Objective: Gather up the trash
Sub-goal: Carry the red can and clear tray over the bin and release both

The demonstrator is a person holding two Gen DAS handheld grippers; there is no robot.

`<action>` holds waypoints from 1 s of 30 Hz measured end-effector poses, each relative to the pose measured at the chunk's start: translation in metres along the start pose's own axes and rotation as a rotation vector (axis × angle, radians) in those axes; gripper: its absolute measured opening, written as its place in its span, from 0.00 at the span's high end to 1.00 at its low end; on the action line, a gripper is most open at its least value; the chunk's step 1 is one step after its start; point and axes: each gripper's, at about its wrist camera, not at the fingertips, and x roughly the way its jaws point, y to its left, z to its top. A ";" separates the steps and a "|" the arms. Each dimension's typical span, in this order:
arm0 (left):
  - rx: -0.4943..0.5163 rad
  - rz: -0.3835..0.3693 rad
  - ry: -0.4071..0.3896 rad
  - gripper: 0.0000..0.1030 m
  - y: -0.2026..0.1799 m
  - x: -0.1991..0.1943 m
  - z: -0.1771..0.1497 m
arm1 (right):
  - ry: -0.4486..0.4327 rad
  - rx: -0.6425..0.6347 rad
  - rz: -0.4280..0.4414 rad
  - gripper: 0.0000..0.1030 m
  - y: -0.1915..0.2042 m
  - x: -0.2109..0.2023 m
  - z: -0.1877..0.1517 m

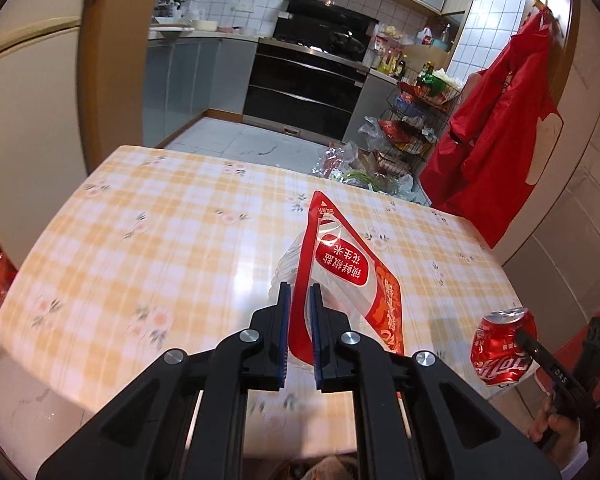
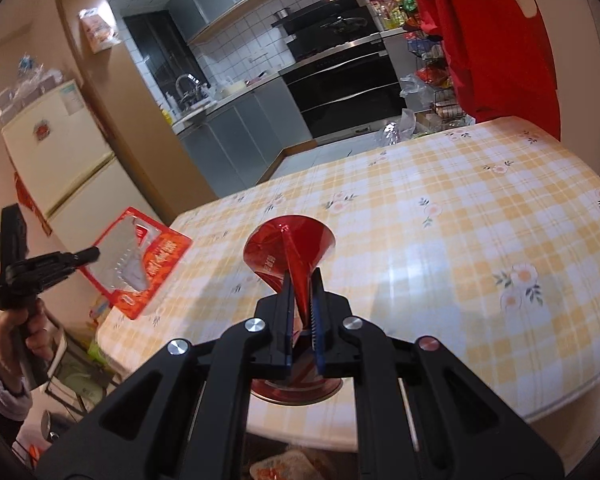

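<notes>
My left gripper [image 1: 300, 288] is shut on the edge of a red and clear plastic snack bag [image 1: 340, 264], which hangs above the checked table [image 1: 140, 240]. My right gripper [image 2: 302, 276] is shut on a crushed red cola can [image 2: 276, 248], pinching its flattened side over the table [image 2: 460, 220]. In the left wrist view the can [image 1: 500, 348] shows at the right with the right gripper [image 1: 524, 340] on it. The right wrist view shows the bag [image 2: 148, 256] at the left, off the table's corner, held by the left gripper [image 2: 94, 254] in a hand [image 2: 32, 320].
Beyond the table lie a kitchen with a black oven [image 1: 300, 88], a wire rack of goods [image 1: 416, 120] and bags on the floor [image 1: 356, 168]. A red garment [image 1: 496, 128] hangs at the right. A fridge [image 2: 60, 160] stands left. Crumpled packaging [image 2: 284, 464] shows below the table's near edge.
</notes>
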 end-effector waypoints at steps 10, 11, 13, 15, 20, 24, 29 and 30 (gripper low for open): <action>0.083 -0.003 -0.063 0.91 -0.008 -0.089 -0.060 | 0.141 -0.060 0.007 0.89 0.040 -0.018 -0.057; 0.081 -0.008 -0.068 0.91 -0.007 -0.097 -0.065 | 0.166 -0.056 0.006 0.89 0.043 -0.017 -0.066; 0.079 -0.010 -0.076 0.91 -0.005 -0.105 -0.072 | 0.194 -0.055 0.008 0.89 0.048 -0.016 -0.076; 0.078 -0.013 -0.081 0.91 -0.003 -0.113 -0.079 | 0.221 -0.066 0.011 0.89 0.055 -0.016 -0.083; 0.064 -0.019 -0.087 0.91 0.003 -0.123 -0.089 | 0.268 -0.091 0.032 0.89 0.071 -0.018 -0.094; 0.047 -0.019 -0.092 0.91 0.010 -0.131 -0.098 | 0.320 -0.101 0.054 0.88 0.082 -0.013 -0.100; 0.021 -0.015 -0.093 0.91 0.020 -0.137 -0.104 | 0.349 -0.118 0.072 0.78 0.096 -0.009 -0.105; 0.018 -0.016 -0.093 0.91 0.022 -0.138 -0.105 | 0.348 -0.123 0.072 0.76 0.098 -0.010 -0.105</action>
